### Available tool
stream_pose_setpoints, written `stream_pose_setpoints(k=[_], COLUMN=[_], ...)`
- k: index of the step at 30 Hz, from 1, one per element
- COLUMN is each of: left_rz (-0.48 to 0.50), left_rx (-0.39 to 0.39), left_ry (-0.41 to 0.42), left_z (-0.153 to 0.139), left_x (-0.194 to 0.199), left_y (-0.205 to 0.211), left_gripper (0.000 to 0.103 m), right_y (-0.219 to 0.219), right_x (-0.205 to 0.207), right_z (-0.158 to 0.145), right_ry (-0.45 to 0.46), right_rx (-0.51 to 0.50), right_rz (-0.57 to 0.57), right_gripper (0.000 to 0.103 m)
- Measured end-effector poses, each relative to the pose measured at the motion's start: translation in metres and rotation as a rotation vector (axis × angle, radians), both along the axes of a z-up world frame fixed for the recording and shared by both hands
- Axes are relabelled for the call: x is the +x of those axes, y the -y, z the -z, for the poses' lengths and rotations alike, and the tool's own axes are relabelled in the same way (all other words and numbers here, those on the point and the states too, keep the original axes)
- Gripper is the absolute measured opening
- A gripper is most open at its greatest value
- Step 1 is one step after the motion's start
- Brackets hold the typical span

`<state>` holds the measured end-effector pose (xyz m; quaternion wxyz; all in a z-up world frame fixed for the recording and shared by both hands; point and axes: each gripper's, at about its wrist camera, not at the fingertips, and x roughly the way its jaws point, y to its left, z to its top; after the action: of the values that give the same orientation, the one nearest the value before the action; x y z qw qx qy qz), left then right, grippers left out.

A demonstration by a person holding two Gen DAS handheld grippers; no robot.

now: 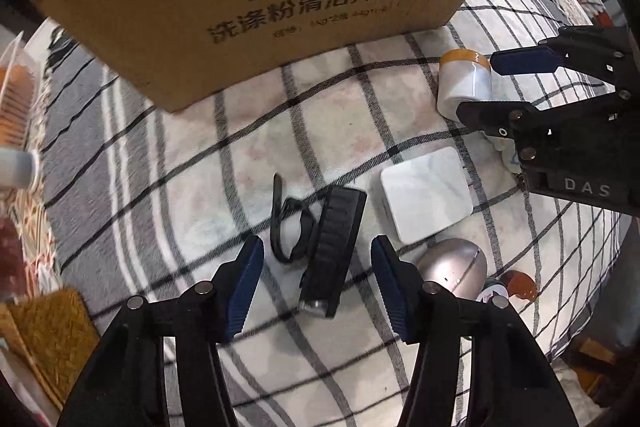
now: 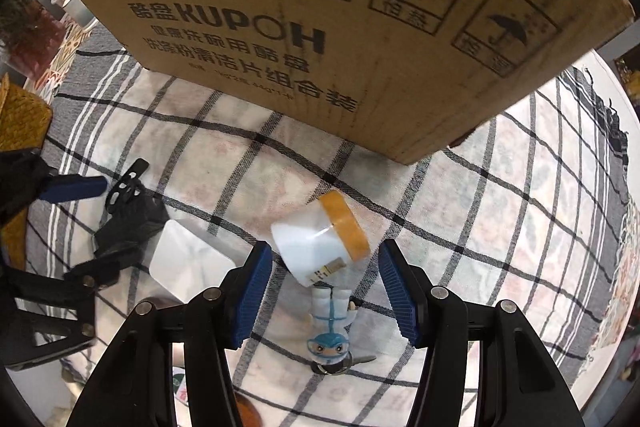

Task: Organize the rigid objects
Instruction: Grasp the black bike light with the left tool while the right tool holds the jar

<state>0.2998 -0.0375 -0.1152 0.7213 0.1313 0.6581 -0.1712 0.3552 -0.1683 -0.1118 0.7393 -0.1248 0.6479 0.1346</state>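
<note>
Checked cloth (image 1: pixel 248 131), pale with dark crossing lines, covers the whole work surface we look down on, and a woven straw mat (image 1: pixel 48 331) lies at its left edge beside some blurred packaging we cannot make out. A brown cardboard box (image 2: pixel 320 27) printed "KUPOH" with handling symbols stands at the far side of the cloth; we see only its outer wall, so what it holds we cannot tell.

Our left gripper (image 1: pixel 318 291) hangs with its blue pads spread wide, and the black torch-like tool (image 1: pixel 334 247) lies on the cloth between them, touching neither pad. A black looped strap (image 1: pixel 286 227) lies just beside the tool on its left. To the right sit a white marbled square box (image 1: pixel 426 197), closed, and near it a silver egg-shaped object (image 1: pixel 452 267).

Our right gripper (image 2: pixel 326 291) is likewise spread, pinching nothing. The white jar (image 2: pixel 320 243) with its orange lid (image 2: pixel 346 225) lies tipped on its side just ahead of and between the pads, lid pointing toward the cardboard box; its lid is on and the contents are hidden. Below the jar, between the fingers, lies a small figurine in white suit and blue mask (image 2: pixel 330 327) on a key ring.
</note>
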Motion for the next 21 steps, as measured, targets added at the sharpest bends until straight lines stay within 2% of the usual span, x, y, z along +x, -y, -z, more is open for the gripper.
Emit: stream_pose_setpoints(k=[4, 6, 9, 13, 18, 21], left_rz=[-0.048, -0.064, -0.073, -0.066, -0.083, -0.093], left_rx=[0.014, 0.006, -0.004, 0.01, -0.017, -0.031], left_ry=[-0.014, -0.036, -0.054, -0.085, -0.077, -0.075], left_z=[0.0, 0.004, 0.012, 0.025, 0.035, 0.033], left_x=[-0.014, -0.015, -0.015, -0.014, -0.015, -0.016], left_y=[-0.001, -0.001, -0.002, 0.002, 0.001, 0.001], left_gripper=[0.053, 0.043, 0.034, 0.029, 0.027, 0.026], right_y=[0.006, 0.005, 0.005, 0.007, 0.004, 0.002], right_x=[0.001, 0.002, 0.002, 0.002, 0.007, 0.011], right_z=[0.0, 0.003, 0.009, 0.016, 0.035, 0.042], right_ry=[0.013, 0.019, 0.017, 0.026, 0.019, 0.019], right_rx=[-0.006, -0.017, -0.01, 0.006, 0.019, 0.04], right_rz=[-0.032, -0.038, -0.04, -0.042, -0.047, -0.04], right_gripper=[0.057, 0.057, 0.057, 0.057, 0.055, 0.049])
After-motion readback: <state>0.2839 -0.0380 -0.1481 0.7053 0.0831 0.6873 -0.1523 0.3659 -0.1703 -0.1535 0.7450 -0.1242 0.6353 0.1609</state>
